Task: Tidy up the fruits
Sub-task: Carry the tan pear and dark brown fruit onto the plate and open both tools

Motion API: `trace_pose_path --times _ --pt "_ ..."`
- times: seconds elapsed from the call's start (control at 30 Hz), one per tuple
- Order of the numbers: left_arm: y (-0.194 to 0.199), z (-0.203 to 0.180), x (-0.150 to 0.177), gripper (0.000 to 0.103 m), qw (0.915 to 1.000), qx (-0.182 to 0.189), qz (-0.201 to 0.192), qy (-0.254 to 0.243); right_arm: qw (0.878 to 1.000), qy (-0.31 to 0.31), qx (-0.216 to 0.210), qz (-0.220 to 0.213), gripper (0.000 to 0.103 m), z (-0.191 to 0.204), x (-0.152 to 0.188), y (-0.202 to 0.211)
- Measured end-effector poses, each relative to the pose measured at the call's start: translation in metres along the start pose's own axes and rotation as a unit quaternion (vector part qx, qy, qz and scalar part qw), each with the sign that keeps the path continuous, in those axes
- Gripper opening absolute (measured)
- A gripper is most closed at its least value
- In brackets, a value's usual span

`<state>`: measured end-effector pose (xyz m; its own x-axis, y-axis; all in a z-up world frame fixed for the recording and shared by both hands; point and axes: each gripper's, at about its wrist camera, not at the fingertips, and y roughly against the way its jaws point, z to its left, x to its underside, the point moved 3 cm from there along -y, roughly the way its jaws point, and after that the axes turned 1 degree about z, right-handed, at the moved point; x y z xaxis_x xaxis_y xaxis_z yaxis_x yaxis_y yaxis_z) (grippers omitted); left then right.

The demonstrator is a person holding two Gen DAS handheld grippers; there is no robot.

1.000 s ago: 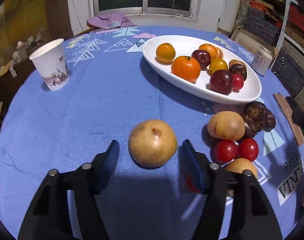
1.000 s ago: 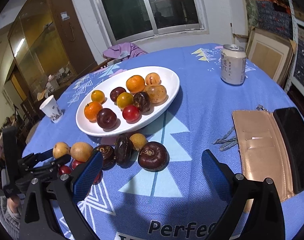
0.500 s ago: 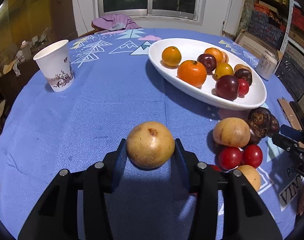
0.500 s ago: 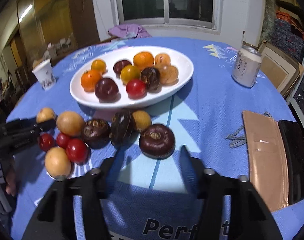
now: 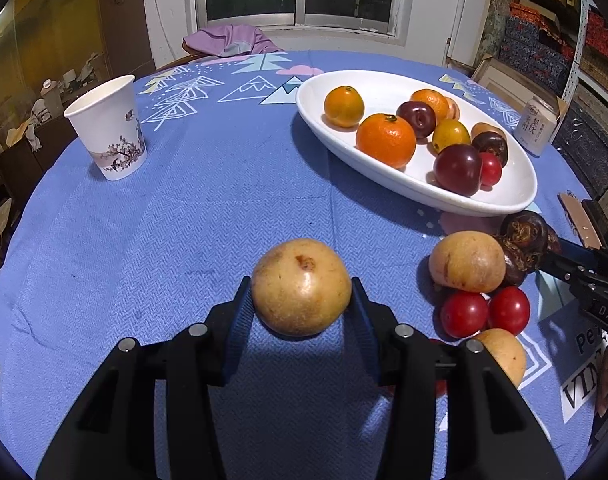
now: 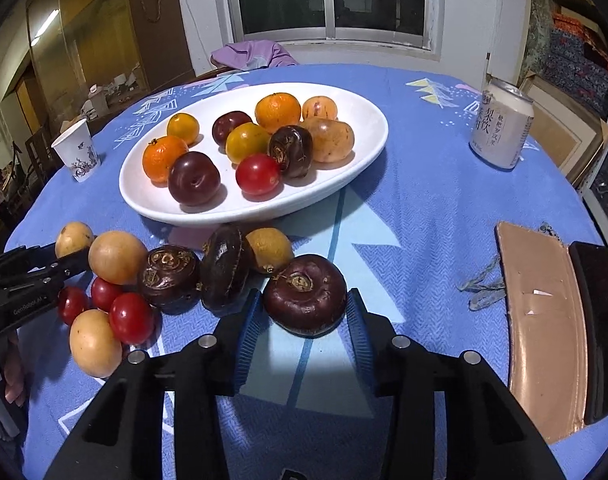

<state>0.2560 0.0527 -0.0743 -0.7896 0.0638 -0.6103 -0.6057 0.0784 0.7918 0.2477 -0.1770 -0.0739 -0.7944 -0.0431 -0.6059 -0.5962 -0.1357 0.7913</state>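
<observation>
My left gripper [image 5: 301, 304] is shut on a tan round fruit [image 5: 301, 286], its blue pads pressed on both sides. My right gripper [image 6: 304, 312] is shut on a dark brown water chestnut [image 6: 304, 294] on the blue tablecloth. Behind both stands a white oval plate [image 6: 232, 216] with oranges, plums, a tomato and other fruit. Loose fruit lies in front of the plate: a tan fruit [image 6: 118, 257], red cherry tomatoes [image 6: 131, 318], two water chestnuts [image 6: 169, 278] and a small yellow fruit [image 6: 269, 250]. The same pile shows in the left wrist view around a tan fruit [image 5: 468, 262].
A paper cup [image 5: 108, 128] stands at the far left of the table. A drink can [image 6: 502, 126] stands at the far right. A tan wallet [image 6: 544, 320] and a black phone [image 6: 600, 320] lie to the right of my right gripper. Purple cloth [image 5: 232, 40] lies at the table's back edge.
The left jaws have closed from either side of the tan fruit onto it. The right gripper moved in and down toward the water chestnut, and its wide jaws closed onto it.
</observation>
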Motion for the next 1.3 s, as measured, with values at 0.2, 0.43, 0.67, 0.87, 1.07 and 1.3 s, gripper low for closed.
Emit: trace_pose_path --times 0.2,0.43,0.67,0.87,1.07,1.3 --pt "0.002 0.005 -0.001 0.046 0.9998 0.012 -0.006 0.016 1.0 0.006 0.001 -0.003 0.044 0.002 0.001 0.001" --pt "0.025 0.01 -0.008 0.046 0.9984 0.01 -0.046 0.031 0.999 -0.015 -0.015 -0.038 0.044 -0.004 -0.001 0.029" --pt "0.062 -0.011 -0.055 0.046 0.9954 0.024 -0.092 0.013 0.994 -0.022 -0.032 -0.102 0.043 -0.011 -0.038 0.074" --pt "0.053 -0.036 -0.113 0.046 0.9939 0.019 -0.108 -0.004 0.993 -0.015 -0.029 -0.112 0.043 -0.004 -0.107 0.066" --pt "-0.003 -0.046 -0.139 0.046 0.9969 0.02 -0.076 0.004 0.996 -0.027 -0.043 -0.073 0.043 0.002 -0.14 0.003" --pt "-0.053 -0.051 -0.143 0.046 0.9986 0.024 -0.047 -0.002 0.999 -0.024 -0.031 -0.03 0.043 0.001 -0.141 -0.053"
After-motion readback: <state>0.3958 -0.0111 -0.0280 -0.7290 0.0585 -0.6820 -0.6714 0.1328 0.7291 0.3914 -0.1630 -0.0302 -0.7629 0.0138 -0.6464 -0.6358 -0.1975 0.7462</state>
